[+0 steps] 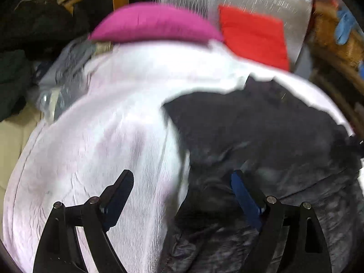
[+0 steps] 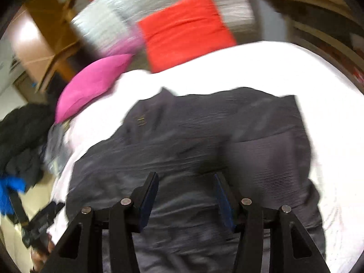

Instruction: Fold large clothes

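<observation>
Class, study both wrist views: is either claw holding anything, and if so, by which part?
Nothing is held. The left claw and right claw both stand open above the dark garment, which lies on the white sheet; no fabric sits between the fingers.

Your dark garment (image 2: 193, 141) is thin cloth with a faint sheen, finely crinkled. The white sheet (image 1: 102, 136) under it is matt, ribbed fabric. Pink cushion (image 1: 154, 22) and red cushion (image 2: 184, 29) look like soft matt cloth. Both grippers are matt black plastic with blue pads (image 2: 224, 202) and bare metal pins.
</observation>
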Available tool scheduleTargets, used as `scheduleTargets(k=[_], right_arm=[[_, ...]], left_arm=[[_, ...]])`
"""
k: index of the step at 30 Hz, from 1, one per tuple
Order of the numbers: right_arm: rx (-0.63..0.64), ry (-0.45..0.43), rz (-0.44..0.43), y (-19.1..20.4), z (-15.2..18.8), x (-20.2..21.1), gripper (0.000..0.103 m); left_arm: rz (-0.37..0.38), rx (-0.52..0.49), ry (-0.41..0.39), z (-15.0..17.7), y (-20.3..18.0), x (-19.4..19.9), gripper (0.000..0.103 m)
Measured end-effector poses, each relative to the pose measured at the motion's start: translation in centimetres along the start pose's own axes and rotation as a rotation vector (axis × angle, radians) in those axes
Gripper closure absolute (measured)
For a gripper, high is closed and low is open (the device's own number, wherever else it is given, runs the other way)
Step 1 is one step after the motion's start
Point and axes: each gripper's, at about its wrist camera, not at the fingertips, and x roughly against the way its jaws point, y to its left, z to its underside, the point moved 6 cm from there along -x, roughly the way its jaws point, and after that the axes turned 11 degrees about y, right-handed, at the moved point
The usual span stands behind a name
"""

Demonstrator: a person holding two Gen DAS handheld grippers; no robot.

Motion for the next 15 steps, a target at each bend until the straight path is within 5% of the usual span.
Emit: scheduleTargets(k=[6,15], right_arm=[[-0.022,0.021,0.069,-2.7,-0.7,-2.4,0.052],[0.014,-0.017,0.026,-1.0,1.1,2.7,0.052]], left_arm=[[-0.049,-0.064,0.031,0.4,-1.1,-1.3,0.015],[-0.020,-0.091,-0.077,0.0,-1.6,2.1,0.015]])
